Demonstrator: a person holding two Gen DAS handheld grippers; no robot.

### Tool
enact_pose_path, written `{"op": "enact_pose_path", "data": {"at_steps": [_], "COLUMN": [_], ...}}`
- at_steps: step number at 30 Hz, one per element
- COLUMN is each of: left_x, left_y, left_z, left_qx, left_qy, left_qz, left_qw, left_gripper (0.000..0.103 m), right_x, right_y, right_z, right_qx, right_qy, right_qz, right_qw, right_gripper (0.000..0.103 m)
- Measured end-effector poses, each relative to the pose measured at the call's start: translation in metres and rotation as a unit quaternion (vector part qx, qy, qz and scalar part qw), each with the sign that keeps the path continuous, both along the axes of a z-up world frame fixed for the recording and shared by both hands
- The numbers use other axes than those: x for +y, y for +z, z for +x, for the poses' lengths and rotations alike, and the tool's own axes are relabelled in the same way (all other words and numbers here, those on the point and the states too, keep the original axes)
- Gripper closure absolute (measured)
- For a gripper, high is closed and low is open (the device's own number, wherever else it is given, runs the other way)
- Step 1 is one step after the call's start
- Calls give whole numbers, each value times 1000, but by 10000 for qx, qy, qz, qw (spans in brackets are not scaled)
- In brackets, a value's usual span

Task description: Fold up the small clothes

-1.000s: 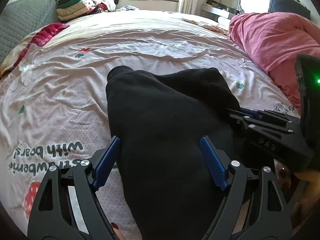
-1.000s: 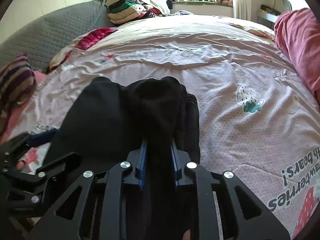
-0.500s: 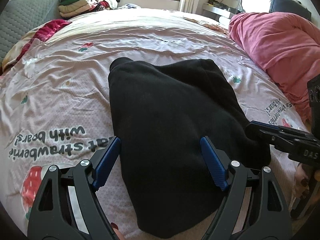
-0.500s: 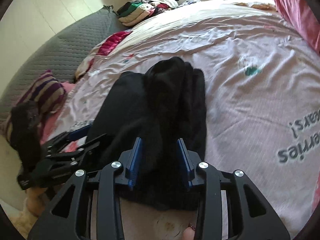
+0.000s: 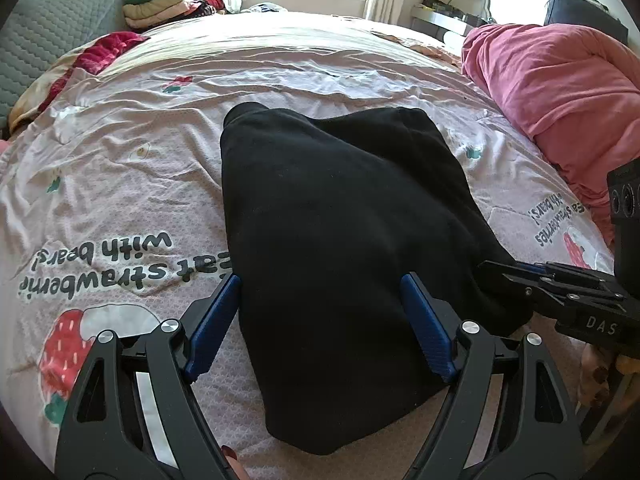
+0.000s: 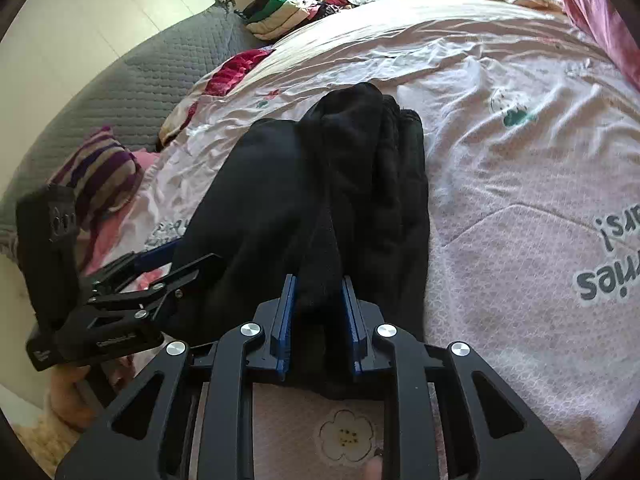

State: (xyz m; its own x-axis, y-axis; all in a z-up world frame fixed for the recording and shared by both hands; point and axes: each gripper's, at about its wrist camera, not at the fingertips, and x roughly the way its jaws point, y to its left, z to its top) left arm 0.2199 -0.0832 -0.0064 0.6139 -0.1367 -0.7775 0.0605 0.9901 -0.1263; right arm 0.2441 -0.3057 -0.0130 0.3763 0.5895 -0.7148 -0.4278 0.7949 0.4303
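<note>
A black garment (image 5: pixel 340 208) lies folded lengthwise on the bed, its narrow end pointing away from me. My left gripper (image 5: pixel 320 280) stands open over its near part, one blue pad at the cloth's left edge, the other above its right side. My right gripper (image 6: pixel 318 280) is closing on a raised fold of the same black garment (image 6: pixel 280 200) at its near right edge, and cloth fills the gap between the pads. Each gripper shows in the other's view: the right gripper (image 5: pixel 496 276) at the garment's right edge, the left gripper (image 6: pixel 180 260) at its left.
The bed wears a pink sheet (image 5: pixel 120 184) printed with strawberries and text. A rumpled red quilt (image 5: pixel 560 92) fills the right side. Folded clothes (image 5: pixel 160 4) are stacked at the far left by a grey quilted pad (image 5: pixel 40 40). A striped pillow (image 6: pixel 100 168) lies left.
My right gripper let the fold go, drew back toward the garment's near edge and closed on the cloth again; its view swung left. The left gripper kept still and open.
</note>
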Motion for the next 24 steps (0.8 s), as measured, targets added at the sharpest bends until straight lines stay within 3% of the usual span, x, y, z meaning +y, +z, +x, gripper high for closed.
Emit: {"op": "enact_pose_path", "data": {"at_steps": [9, 12, 16, 23, 24], "left_x": [1, -1, -2, 2, 2], "left_y": [7, 5, -6, -4, -3], "left_z": [-7, -10, -8, -13, -14], "left_qx": [23, 52, 198, 240, 236], "left_qy": [-22, -37, 1, 45, 40], "left_qz": [-167, -170, -108, -244, -239], "left_qw": [9999, 9998, 9997, 9994, 9994], "left_gripper": [30, 29, 29, 29, 29], "right_x": [-14, -17, -12, -15, -16], "right_y": [25, 19, -3, 7, 9], "right_z": [-3, -1, -1, -14, -17], "right_qx": [-294, -231, -32, -256, -312], "right_qy": [-106, -123, -165, -376, -418], "right_qz": [-13, -130, -384, -393, -427], "right_qw": [9995, 9996, 9991, 9982, 9977], "right_gripper": [88, 88, 83, 73, 68]}}
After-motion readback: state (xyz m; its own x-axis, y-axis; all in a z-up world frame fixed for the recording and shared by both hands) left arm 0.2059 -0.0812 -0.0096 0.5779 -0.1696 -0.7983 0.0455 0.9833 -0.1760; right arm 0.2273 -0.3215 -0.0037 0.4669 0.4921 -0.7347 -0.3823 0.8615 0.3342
